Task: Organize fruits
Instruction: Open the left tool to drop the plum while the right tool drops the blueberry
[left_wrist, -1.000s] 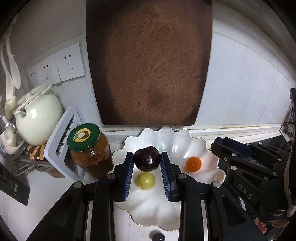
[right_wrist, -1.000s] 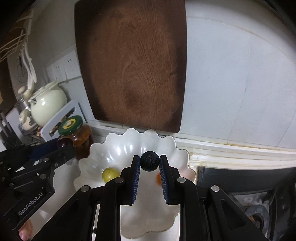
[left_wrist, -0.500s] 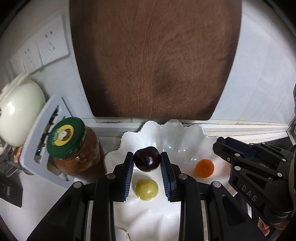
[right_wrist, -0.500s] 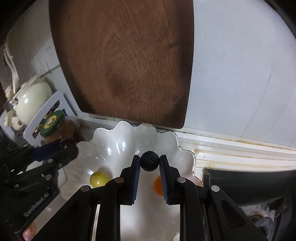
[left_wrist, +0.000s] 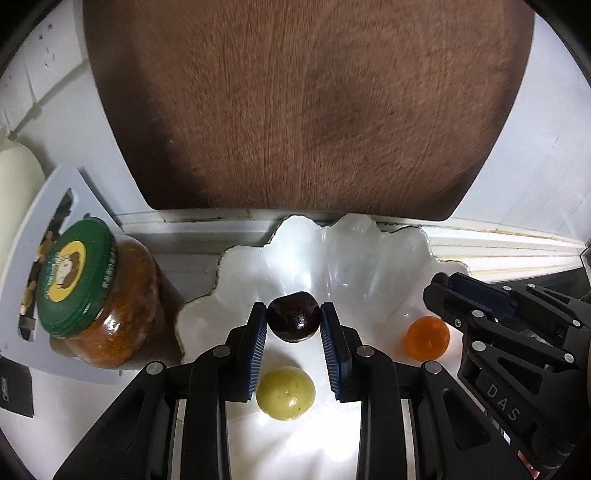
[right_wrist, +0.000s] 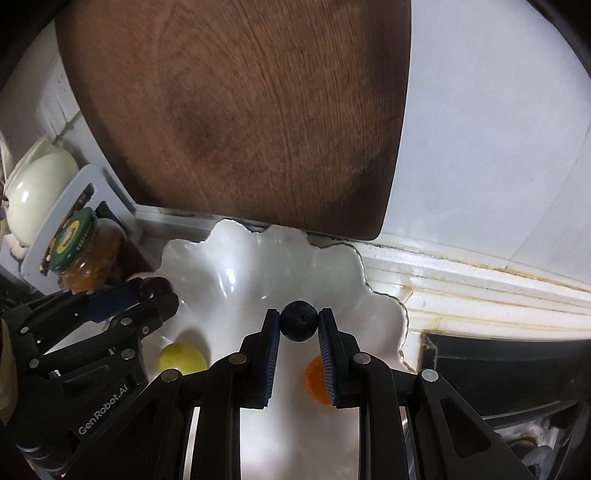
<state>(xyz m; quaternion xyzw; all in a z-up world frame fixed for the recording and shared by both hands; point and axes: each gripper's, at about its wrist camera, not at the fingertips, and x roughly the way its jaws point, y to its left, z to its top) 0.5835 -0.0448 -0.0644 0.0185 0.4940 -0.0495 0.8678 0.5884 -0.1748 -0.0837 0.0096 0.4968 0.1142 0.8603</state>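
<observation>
A white scalloped plate (left_wrist: 332, 251) (right_wrist: 229, 258) stands against the wall. A yellow-green fruit (left_wrist: 285, 393) (right_wrist: 181, 358) and a small orange fruit (left_wrist: 427, 338) (right_wrist: 313, 382) lie on it. My left gripper (left_wrist: 293, 321) is shut on a dark purple plum (left_wrist: 293, 320) and holds it over the plate. My right gripper (right_wrist: 298, 320) is shut on a small black round fruit (right_wrist: 298, 319), also over the plate. Each gripper shows in the other's view, the right one (left_wrist: 439, 291) and the left one (right_wrist: 155, 288).
A large wooden cutting board (left_wrist: 295, 103) (right_wrist: 240, 110) leans on the tiled wall behind the plate. A jar with a green lid (left_wrist: 77, 288) (right_wrist: 72, 243) stands left of the plate, beside a white rack (left_wrist: 48, 206) and a cream teapot (right_wrist: 37, 184). A black stove edge (right_wrist: 509, 365) lies to the right.
Both grippers have moved forward and down towards the plate, each still holding its fruit. The plate and cutting board now look larger and closer.
</observation>
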